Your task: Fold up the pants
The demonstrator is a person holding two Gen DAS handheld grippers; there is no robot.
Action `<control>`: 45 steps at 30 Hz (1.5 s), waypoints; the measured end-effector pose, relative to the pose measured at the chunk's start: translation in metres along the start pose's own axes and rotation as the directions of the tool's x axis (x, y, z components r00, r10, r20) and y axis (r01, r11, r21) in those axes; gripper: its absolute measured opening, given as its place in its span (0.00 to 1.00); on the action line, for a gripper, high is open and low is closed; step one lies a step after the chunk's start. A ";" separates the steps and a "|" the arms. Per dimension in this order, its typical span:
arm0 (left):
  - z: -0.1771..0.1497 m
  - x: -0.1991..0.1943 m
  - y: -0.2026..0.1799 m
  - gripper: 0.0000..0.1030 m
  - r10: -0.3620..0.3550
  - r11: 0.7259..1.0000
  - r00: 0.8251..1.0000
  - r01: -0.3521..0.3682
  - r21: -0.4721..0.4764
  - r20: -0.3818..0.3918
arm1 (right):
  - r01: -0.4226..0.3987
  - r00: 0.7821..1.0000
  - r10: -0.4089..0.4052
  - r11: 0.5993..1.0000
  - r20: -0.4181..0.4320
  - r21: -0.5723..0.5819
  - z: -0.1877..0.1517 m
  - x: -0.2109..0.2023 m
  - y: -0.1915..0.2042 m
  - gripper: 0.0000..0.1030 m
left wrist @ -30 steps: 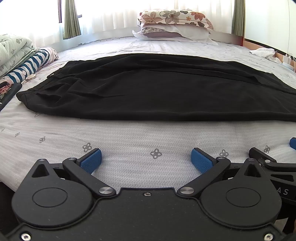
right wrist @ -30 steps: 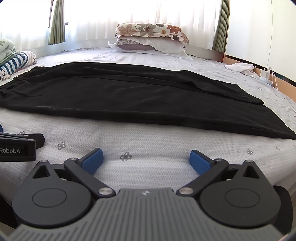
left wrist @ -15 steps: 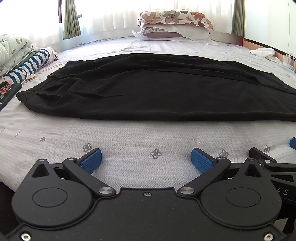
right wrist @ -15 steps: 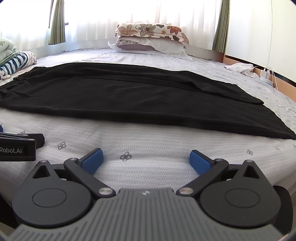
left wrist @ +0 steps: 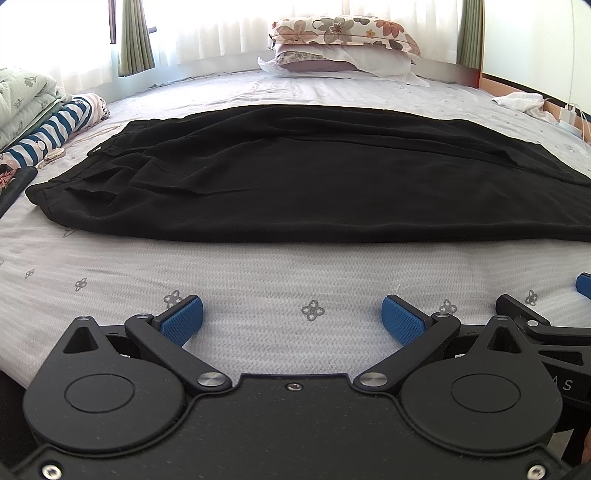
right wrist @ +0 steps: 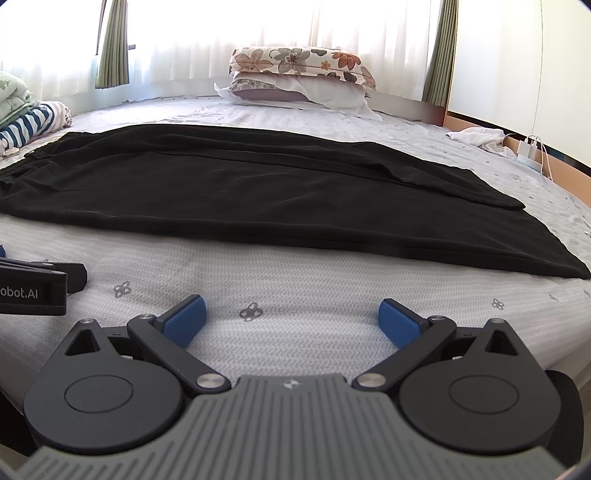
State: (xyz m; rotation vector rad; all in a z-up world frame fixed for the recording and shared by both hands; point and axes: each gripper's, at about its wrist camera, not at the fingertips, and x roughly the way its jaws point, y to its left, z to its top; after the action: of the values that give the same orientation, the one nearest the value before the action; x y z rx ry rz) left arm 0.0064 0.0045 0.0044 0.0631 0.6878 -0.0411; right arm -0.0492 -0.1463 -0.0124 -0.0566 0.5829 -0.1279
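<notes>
Black pants (left wrist: 295,177) look soft and floppy across mid-frame; my left gripper (left wrist: 291,317) and right gripper (right wrist: 290,315) gape wide, empty; I'd pinch the near hem

A wide bed with a pale grey-white sheet printed with small grey flower motifs (left wrist: 258,273) fills most of the room. At its far end two pillows are stacked: a cream floral-patterned pillow (left wrist: 343,31) on top of a white pillow with a mauve panel (left wrist: 332,64). Behind them, sheer white curtains (right wrist: 221,33) glow with strong daylight from the window, flanked by olive-green drapes (left wrist: 135,37). A plain white wall (right wrist: 517,55) stands on the right, with a wooden bed frame edge (right wrist: 476,123) below it. A folded pale green quilt (left wrist: 22,99) and a blue-and-white striped cloth roll (left wrist: 55,129) lie at the left edge of the bed. A crumpled white cloth (right wrist: 476,136) and a white charger with cables (right wrist: 530,149) sit near the right edge.
</notes>
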 end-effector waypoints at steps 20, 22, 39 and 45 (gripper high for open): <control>0.075 0.020 0.152 1.00 0.208 0.936 0.977 -0.185 -0.298 0.045 | 0.043 0.998 -0.054 0.960 0.034 0.276 0.021 -0.006 -0.090 1.00; 0.089 0.030 0.185 1.00 0.268 0.906 0.963 -0.244 -0.347 0.023 | 0.086 0.995 -0.100 0.944 0.025 0.318 0.021 -0.004 -0.119 1.00; 0.097 0.125 0.303 0.98 0.441 0.699 0.883 -0.451 -0.556 -0.162 | 0.331 0.933 -0.351 0.748 -0.082 0.575 0.017 0.034 -0.272 0.73; 0.103 0.141 0.300 0.92 0.495 0.686 0.850 -0.509 -0.519 -0.180 | 0.403 0.913 -0.380 0.776 -0.150 0.486 0.028 0.067 -0.277 0.73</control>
State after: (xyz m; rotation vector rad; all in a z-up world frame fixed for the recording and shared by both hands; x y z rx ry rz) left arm 0.1983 0.2939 0.0079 -0.3107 0.6658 0.7011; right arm -0.0069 -0.4296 -0.0006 0.3461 0.5589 -0.6935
